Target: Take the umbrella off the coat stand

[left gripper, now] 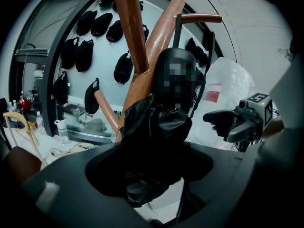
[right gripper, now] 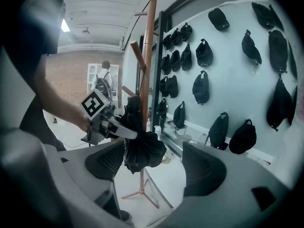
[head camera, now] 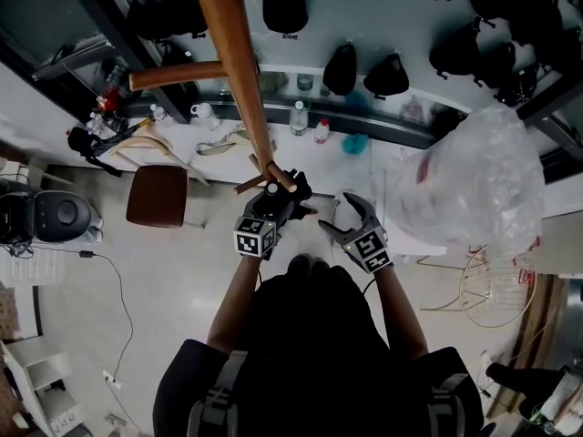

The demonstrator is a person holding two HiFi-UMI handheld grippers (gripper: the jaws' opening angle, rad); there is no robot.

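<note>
A folded black umbrella [head camera: 293,189] hangs by its handle from a low peg of the wooden coat stand [head camera: 239,71]. My left gripper [head camera: 281,200] reaches onto it, and in the left gripper view the bunched fabric of the umbrella [left gripper: 152,141] fills the gap, bulging above and below the jaws. The right gripper view shows the left gripper [right gripper: 118,128] clamped across the umbrella [right gripper: 141,148] beside the stand's pole [right gripper: 147,70]. My right gripper [head camera: 340,213] hovers just right of the umbrella, open and holding nothing.
A big clear plastic bag [head camera: 474,185] stands to the right. A brown chair [head camera: 157,196] sits left of the stand. Behind runs a counter [head camera: 383,130] with bottles, under a wall of hanging black bags [right gripper: 202,87]. A person [right gripper: 102,87] stands far off.
</note>
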